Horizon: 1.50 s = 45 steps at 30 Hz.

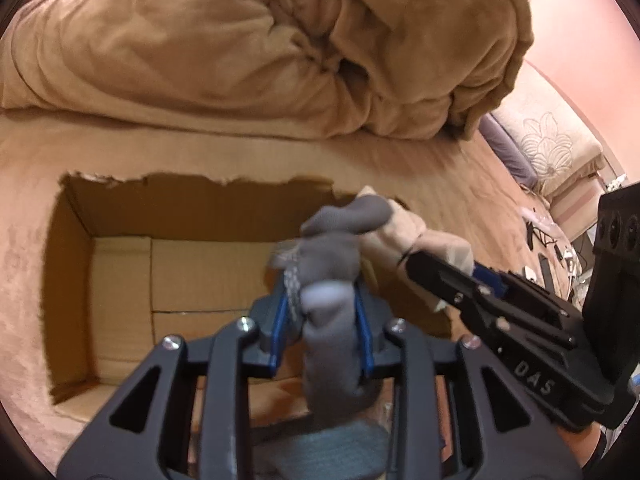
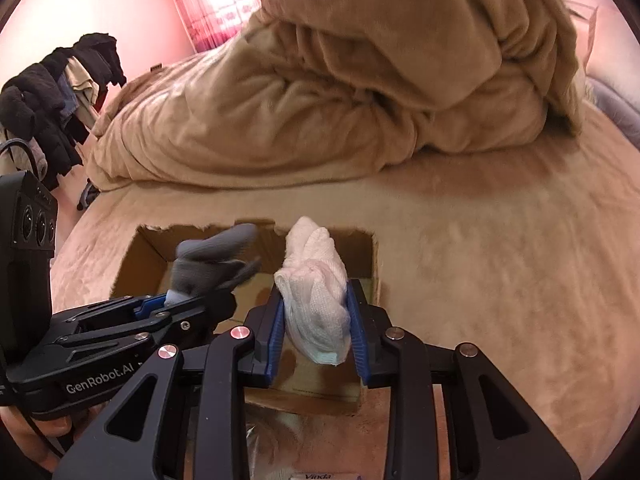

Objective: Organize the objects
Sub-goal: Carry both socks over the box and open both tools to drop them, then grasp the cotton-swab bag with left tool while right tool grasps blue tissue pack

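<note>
My left gripper (image 1: 324, 292) is shut on a grey rolled sock (image 1: 332, 264) and holds it over an open cardboard box (image 1: 120, 272) that sits on the bed. My right gripper (image 2: 316, 300) is shut on a white rolled sock (image 2: 316, 292) and holds it over the same box (image 2: 136, 264), to the right of the grey sock (image 2: 212, 264). In the left wrist view the right gripper (image 1: 432, 264) comes in from the right with the white sock (image 1: 404, 228). In the right wrist view the left gripper (image 2: 188, 300) comes in from the left. The two socks hang close together.
The box has a torn far rim and a bare cardboard floor. A bunched tan duvet (image 1: 280, 48) lies behind it on the tan bedspread (image 2: 500, 264). Dark clothes (image 2: 48, 108) hang at the left. A floral pillow (image 1: 552, 148) and cables lie at the right.
</note>
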Each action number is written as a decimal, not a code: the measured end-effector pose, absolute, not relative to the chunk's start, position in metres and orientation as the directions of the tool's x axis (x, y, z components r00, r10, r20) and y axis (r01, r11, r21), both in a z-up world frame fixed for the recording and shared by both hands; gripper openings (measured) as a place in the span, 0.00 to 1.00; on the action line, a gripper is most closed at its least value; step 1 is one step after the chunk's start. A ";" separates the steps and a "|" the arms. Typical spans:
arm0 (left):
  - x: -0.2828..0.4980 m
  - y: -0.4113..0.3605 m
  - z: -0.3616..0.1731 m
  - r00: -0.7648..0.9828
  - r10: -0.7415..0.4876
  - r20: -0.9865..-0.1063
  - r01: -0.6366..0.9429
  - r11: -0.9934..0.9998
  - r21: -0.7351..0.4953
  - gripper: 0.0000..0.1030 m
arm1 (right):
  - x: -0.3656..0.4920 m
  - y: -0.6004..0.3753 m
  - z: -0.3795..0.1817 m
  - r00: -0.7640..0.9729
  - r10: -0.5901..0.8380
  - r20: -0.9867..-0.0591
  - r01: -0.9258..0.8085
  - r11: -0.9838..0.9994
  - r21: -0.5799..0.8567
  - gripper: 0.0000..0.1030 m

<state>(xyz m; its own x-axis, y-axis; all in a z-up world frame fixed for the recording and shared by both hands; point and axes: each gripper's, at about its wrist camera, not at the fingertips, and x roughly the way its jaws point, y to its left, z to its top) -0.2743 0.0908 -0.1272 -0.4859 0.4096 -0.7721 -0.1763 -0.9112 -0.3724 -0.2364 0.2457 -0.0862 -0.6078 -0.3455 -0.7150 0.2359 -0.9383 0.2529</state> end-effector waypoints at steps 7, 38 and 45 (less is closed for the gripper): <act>-0.270 0.089 -0.131 -0.466 0.408 -0.785 -0.164 -0.912 -0.376 0.47 | -0.230 0.246 -0.088 -0.606 -0.332 -0.723 0.231 -0.943 0.239 0.47; -0.076 0.034 -0.006 -0.712 0.223 -0.666 -0.136 -0.974 -0.181 0.78 | -0.079 0.272 0.012 -0.732 -0.279 -0.622 0.254 -0.958 0.130 0.71; -0.059 0.023 -0.037 -0.665 0.187 -0.723 -0.091 -0.981 -0.170 0.78 | -0.061 0.275 0.002 -0.717 -0.279 -0.638 0.265 -0.957 0.120 0.71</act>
